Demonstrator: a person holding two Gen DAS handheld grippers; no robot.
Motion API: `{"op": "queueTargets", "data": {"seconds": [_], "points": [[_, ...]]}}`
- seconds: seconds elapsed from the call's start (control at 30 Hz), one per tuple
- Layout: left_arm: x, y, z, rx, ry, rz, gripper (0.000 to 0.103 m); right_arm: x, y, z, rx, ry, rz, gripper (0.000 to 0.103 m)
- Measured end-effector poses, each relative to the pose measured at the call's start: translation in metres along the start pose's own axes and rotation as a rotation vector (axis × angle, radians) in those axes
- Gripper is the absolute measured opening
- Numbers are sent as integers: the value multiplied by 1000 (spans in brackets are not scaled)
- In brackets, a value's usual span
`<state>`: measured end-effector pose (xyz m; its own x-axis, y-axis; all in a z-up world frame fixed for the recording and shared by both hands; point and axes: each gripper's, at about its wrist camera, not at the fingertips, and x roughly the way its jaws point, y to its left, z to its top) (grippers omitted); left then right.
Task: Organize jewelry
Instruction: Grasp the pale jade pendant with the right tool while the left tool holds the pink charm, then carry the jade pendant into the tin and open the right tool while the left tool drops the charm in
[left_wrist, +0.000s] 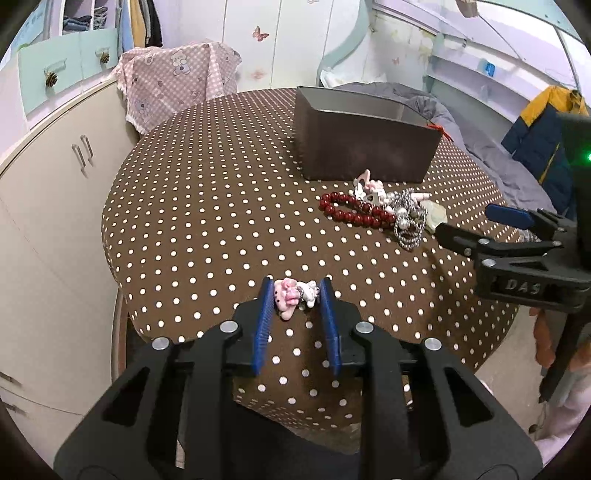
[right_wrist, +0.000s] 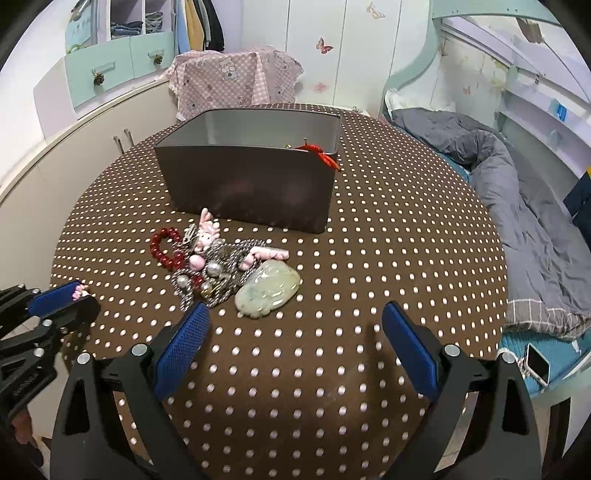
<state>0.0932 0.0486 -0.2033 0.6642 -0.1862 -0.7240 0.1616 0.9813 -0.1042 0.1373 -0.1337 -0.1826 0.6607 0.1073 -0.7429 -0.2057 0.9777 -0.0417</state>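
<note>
Left jaws (left_wrist: 295, 295), ribbed blue pads, clamp a pink-and-white molded charm (left_wrist: 295, 300) above the dotted desk (left_wrist: 207, 221). Right jaws (right_wrist: 295, 321) stand wide apart, tilted down; just ahead lie a glossy carved jade pendant (right_wrist: 269, 291), red beads (right_wrist: 166, 247) and, farther, a grey rectangular bin (right_wrist: 251, 192).

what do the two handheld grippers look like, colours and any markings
Both the left gripper and right gripper are black plastic linkage frames with silver rivets and ribbed blue finger pads. The right one carries raised letters reading DAS and a green light.
</note>
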Motion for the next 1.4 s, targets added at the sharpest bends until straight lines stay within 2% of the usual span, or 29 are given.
{"op": "queueTargets", "data": {"seconds": [0.07, 0.1, 0.2, 0.3, 0.4, 0.47, 0.9, 1.4], "points": [[2, 3, 3, -12, -2, -10, 25, 8, 3, 3, -19, 5, -22, 82], [4, 3, 5, -16, -3, -11, 25, 11, 4, 4, -24, 9, -21, 75], [8, 2, 11, -20, -12, -15, 25, 19, 8, 7, -30, -5, 33, 59], [12, 0, 16, -18, -22, -12, 25, 20, 14, 8, -51, -21, 62, 37], [15, -3, 19, -21, -26, -17, 25, 19, 16, 9, -64, -24, 58, 35], [17, -5, 22, -23, -27, -20, 25, 17, 13, 8, -50, -22, 74, 30], [21, -21, 32, 6, -45, -38, 25, 5, 1, 0, 4, -7, 80, 30], [13, -27, 53, 26, -109, -51, 25, -15, -11, 16, 31, -60, 100, 30]]}}
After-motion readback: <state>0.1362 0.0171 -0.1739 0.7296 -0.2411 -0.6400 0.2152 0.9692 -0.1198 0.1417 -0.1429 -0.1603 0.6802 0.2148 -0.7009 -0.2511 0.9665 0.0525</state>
